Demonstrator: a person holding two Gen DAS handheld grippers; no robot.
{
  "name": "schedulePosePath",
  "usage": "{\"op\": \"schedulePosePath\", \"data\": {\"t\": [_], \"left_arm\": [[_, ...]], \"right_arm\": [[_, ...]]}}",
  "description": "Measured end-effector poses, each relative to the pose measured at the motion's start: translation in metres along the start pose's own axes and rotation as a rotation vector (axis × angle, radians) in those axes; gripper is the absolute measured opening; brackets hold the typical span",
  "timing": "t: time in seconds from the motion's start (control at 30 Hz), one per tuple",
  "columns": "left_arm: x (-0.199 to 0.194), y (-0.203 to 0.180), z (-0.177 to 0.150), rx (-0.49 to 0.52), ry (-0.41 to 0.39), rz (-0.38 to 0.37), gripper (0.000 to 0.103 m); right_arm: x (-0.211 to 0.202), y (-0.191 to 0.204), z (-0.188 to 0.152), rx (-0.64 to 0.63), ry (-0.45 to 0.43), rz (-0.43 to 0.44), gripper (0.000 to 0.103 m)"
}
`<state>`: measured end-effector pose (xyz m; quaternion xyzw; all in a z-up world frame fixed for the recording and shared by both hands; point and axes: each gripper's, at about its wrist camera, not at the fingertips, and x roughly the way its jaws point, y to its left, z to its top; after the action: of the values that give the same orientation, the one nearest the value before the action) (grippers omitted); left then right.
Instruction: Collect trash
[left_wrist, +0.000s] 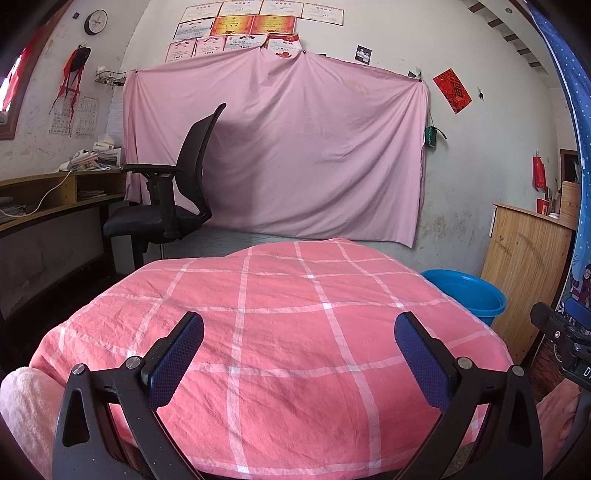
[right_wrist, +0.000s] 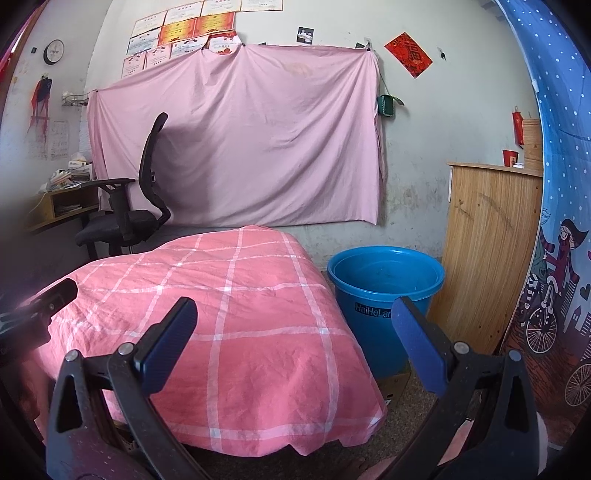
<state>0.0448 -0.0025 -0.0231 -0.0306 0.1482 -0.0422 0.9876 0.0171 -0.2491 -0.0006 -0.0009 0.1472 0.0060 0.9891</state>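
Both grippers hang wide apart over the checked cloth (left_wrist: 288, 332), and neither has anything in it: the left gripper (left_wrist: 299, 354) shows its jaws spread with only pink fabric between the blue textured pads, and the right gripper (right_wrist: 295, 343) is just as far open, one pad over the cloth and the other in front of the blue bucket (right_wrist: 384, 291). No trash shows on the cloth in either view, so the thing to be collected is not in sight; the cloth lies bare, a crumpled pink weave crossed by white lines, draped over a rounded surface and hanging at its lower edge. The bucket stands on the floor just beside the cloth's edge at centre right of the right wrist view, smooth plastic, round, open-topped, and looking empty inside; its spot close to the surface suggests it is the bin for whatever gets picked up. A wooden panel (right_wrist: 487, 251) leans beside it. At middle left a black mesh-backed chair (left_wrist: 173, 184) stands before a pink sheet (left_wrist: 295, 147) pinned to the wall.
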Motion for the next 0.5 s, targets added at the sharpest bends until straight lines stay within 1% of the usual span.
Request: {"op": "schedulePosePath", "data": {"t": [0.5], "left_arm": [[-0.0015, 0.0008, 0.0006, -0.003, 0.000, -0.002, 0.101]], "right_arm": [[-0.0001, 0.0004, 0.0000, 0.000, 0.001, 0.000, 0.103]]}}
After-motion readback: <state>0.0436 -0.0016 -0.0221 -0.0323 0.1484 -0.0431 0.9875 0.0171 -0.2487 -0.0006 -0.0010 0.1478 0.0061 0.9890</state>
